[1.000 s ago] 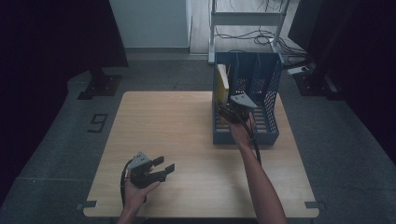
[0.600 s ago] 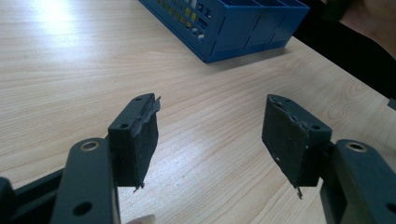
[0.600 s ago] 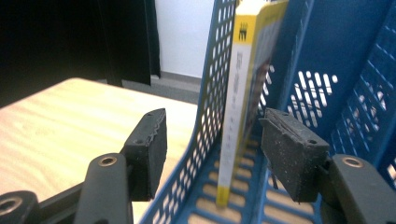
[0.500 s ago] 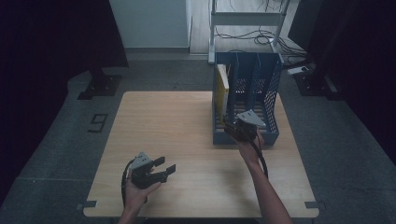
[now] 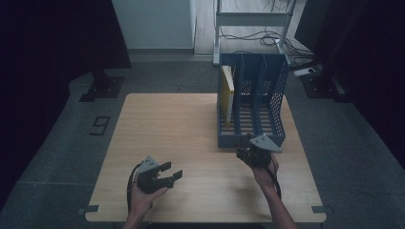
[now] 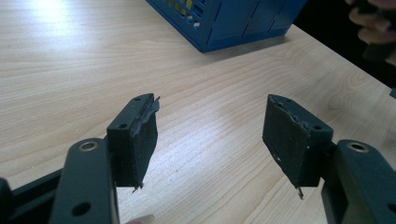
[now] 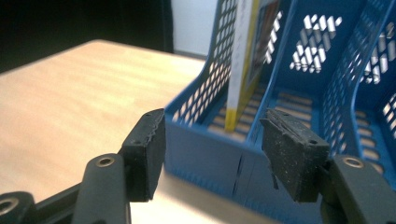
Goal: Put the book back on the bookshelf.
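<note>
A blue three-slot file rack (image 5: 252, 102) stands at the back right of the wooden table (image 5: 181, 129). A yellow-edged book (image 5: 227, 93) stands upright in its left slot. My right gripper (image 5: 247, 149) hovers just in front of the rack's low front wall, open, with nothing between its pads. In the right gripper view the right gripper (image 7: 212, 116) faces the rack (image 7: 205, 144) and the book (image 7: 243, 60) close up. My left gripper (image 5: 171, 171) rests near the table's front edge, open and empty. In the left gripper view the left gripper (image 6: 212, 100) frames bare wood, with the rack (image 6: 224, 23) farther off.
The hand on the right gripper (image 6: 373, 28) shows at the top right of the left gripper view. Dark floor surrounds the table, with a metal stand (image 5: 250, 19) and cables behind the rack. The rack's middle and right slots hold nothing visible.
My right gripper has drawn back from over the rack toward the near edge and come lower, now in front of the rack. The left gripper has stayed put.
</note>
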`<state>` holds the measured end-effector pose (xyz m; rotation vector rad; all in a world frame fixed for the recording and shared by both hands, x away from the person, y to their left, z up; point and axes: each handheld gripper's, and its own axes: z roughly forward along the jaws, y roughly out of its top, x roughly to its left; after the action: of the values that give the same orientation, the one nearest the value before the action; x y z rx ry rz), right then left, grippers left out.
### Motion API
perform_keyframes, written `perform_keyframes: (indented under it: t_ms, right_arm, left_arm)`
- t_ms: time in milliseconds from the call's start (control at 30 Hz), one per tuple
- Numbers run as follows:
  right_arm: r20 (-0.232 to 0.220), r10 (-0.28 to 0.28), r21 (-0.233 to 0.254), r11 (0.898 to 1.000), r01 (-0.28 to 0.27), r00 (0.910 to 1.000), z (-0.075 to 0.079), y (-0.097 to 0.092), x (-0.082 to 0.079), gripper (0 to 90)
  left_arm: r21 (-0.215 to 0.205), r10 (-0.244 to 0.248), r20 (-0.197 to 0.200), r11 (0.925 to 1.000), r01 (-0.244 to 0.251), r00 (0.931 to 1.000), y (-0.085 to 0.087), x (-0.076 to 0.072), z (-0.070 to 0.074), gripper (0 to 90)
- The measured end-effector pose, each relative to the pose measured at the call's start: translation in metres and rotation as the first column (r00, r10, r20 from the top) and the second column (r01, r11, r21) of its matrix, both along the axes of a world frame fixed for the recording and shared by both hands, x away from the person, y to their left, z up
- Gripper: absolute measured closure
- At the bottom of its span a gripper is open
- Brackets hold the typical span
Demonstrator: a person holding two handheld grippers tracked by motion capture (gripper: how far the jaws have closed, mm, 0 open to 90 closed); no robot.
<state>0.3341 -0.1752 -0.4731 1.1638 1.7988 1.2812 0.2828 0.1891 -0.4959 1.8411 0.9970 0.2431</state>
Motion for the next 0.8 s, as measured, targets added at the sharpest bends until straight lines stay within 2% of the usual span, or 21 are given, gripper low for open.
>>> perform_keyframes:
  t_ms: [233, 467, 533, 600, 700, 800]
  right_arm:
    - [-0.024, 0.041, -0.045, 0.998, -0.042, 0.9989, -0.023, -0.006, -0.027, 38.5]
    - [-0.069, 0.066, -0.069, 0.995, -0.071, 0.9955, -0.039, -0.014, -0.043, 37.5]
    - [-0.078, 0.072, -0.064, 0.995, -0.077, 0.9943, -0.043, -0.015, -0.045, 37.4]
    - [-0.093, 0.083, -0.083, 0.992, -0.091, 0.9921, -0.046, -0.017, -0.047, 37.4]
    - [-0.109, 0.097, -0.068, 0.992, -0.105, 0.9893, -0.049, -0.019, -0.049, 37.9]
    - [-0.113, 0.097, -0.073, 0.992, -0.106, 0.9887, -0.05, -0.019, -0.049, 37.8]
  left_arm:
    - [0.011, -0.002, -0.014, 0.9999, 0.002, 0.9999, -0.001, 0.002, -0.003, 35.0]
    - [0.015, 0.002, -0.017, 0.9999, -0.002, 0.9998, 0.0, 0.002, -0.004, 35.0]
    - [0.015, 0.004, -0.019, 0.9999, -0.004, 0.9998, 0.0, 0.002, -0.004, 35.0]
    - [0.015, 0.003, -0.018, 0.9999, -0.003, 0.9998, 0.0, 0.002, -0.004, 35.0]
    - [0.017, 0.0, -0.016, 0.9999, 0.0, 0.9999, 0.0, 0.002, -0.004, 35.0]
    - [0.022, -0.001, -0.018, 0.9998, 0.002, 0.9998, -0.001, 0.002, -0.005, 35.0]
